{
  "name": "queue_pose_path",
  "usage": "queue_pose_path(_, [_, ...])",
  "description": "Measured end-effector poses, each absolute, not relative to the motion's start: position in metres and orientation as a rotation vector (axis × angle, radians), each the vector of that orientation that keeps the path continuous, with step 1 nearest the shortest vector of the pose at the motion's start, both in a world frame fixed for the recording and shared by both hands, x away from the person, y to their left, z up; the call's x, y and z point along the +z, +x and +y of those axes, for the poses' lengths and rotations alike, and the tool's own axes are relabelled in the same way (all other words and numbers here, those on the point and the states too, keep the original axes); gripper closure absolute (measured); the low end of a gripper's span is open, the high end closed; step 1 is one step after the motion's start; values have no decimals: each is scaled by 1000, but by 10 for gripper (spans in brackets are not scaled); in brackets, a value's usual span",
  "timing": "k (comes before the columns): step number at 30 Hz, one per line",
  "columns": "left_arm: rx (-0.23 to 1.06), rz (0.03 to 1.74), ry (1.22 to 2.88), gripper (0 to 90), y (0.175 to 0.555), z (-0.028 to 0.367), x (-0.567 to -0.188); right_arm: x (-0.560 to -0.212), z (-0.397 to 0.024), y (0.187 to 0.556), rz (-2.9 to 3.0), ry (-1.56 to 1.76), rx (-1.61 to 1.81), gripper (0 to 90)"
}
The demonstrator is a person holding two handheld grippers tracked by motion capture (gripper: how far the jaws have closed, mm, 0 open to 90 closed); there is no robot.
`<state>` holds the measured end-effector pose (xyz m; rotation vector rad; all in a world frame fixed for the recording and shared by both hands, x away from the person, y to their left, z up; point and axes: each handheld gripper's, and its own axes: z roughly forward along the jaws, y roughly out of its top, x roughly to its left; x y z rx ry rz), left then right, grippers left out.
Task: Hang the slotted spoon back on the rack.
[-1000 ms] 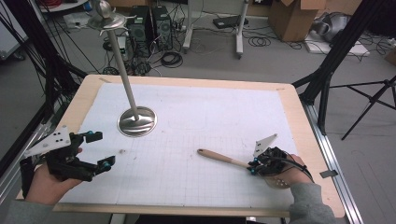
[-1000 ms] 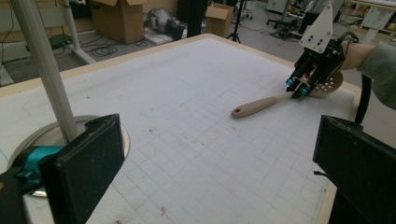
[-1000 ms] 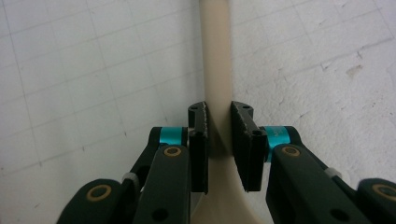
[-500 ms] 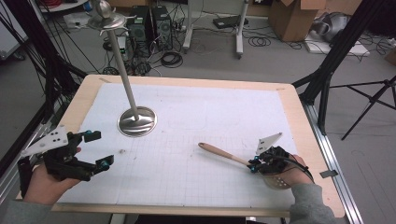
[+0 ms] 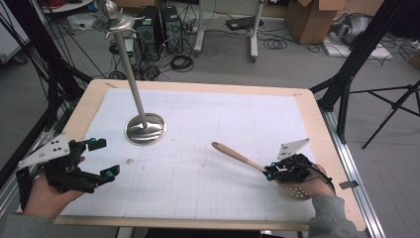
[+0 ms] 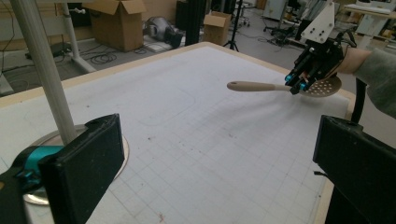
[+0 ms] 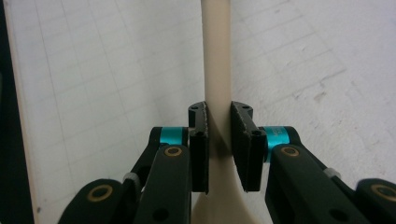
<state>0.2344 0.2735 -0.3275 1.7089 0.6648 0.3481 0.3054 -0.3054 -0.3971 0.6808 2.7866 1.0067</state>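
As slotted spoon [image 5: 257, 166] was clamped at neck by right gripper [image 5: 271, 173], handle aimed 10 o'clock toward stand [image 5: 144, 128]; left gripper [image 5: 101, 157] jaws wide, empty, at counter's [image 5: 208, 85] 8 o'clock.

Centre of table [image 5: 198, 163]: open gridded mat, so you can sweep through freely.
10 o'clock: the stand base [image 5: 145, 129] and its leaning pole [image 5: 130, 69] block your path there.
4 o'clock: the slotted spoon [image 5: 247, 161] juts from your right gripper [image 5: 270, 174] toward the middle, handle lifted.
8 o'clock: your left gripper [image 5: 101, 158] has free mat ahead of its wide jaws.
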Motion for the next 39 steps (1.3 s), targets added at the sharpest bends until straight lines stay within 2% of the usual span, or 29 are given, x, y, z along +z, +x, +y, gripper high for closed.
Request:
queue_pose_path(22, [354,672,1699,24,232,278,-328,-363,-300,302,2613,720,1231,780])
queue_pose_path(39, [374,704,1682,24,224,290,-330,-336,-272,316,2497,727,1332,780])
